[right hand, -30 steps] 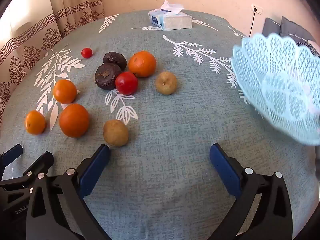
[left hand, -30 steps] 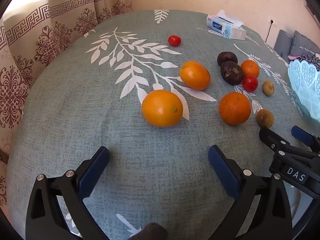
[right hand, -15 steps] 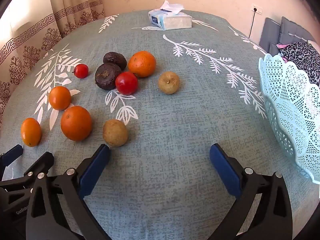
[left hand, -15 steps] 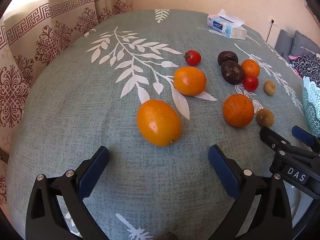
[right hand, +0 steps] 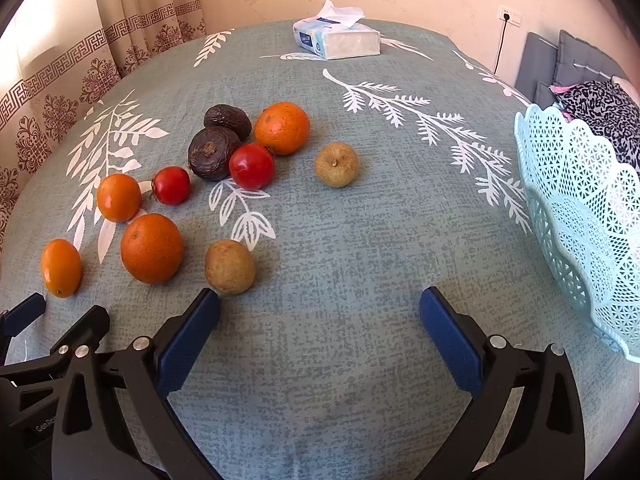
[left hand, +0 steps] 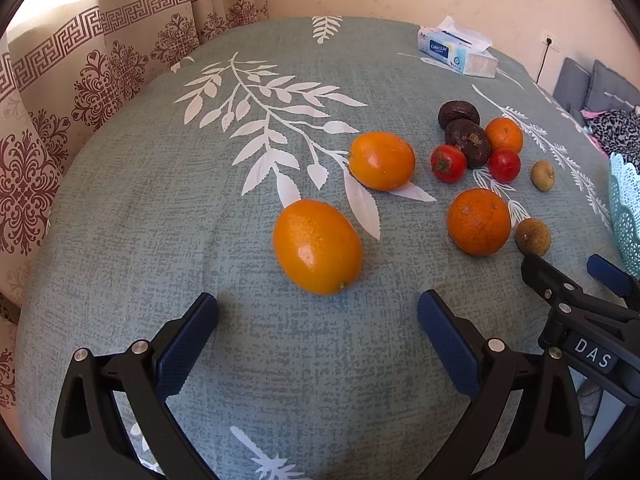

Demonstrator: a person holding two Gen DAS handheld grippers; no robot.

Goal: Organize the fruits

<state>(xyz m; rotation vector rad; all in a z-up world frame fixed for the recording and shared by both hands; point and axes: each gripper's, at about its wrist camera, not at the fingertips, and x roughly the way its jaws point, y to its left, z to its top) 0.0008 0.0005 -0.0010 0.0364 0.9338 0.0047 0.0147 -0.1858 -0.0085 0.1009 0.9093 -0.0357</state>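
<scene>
Several fruits lie on the green leaf-print tablecloth (left hand: 160, 208). In the left wrist view an oval orange fruit (left hand: 317, 246) lies just ahead of my open, empty left gripper (left hand: 318, 320); behind it are another orange (left hand: 381, 160), a round orange (left hand: 479, 221), two red tomatoes (left hand: 448, 163), dark avocados (left hand: 468, 143) and brown fruits (left hand: 532, 237). My right gripper (right hand: 319, 316) is open and empty, with a brown fruit (right hand: 229, 266) by its left finger. The light-blue lattice basket (right hand: 580, 216) stands at the right, empty.
A tissue box (right hand: 338, 38) sits at the table's far edge. Patterned curtains (left hand: 80, 72) hang on the left. Grey cushions and a patterned cloth (right hand: 600, 96) lie beyond the basket. My right gripper shows in the left wrist view (left hand: 576, 280) at lower right.
The basket has moved right and come to rest on the table. The small tomato rolled toward the avocados. The oval orange rolled closer to my left gripper. Both grippers stayed open.
</scene>
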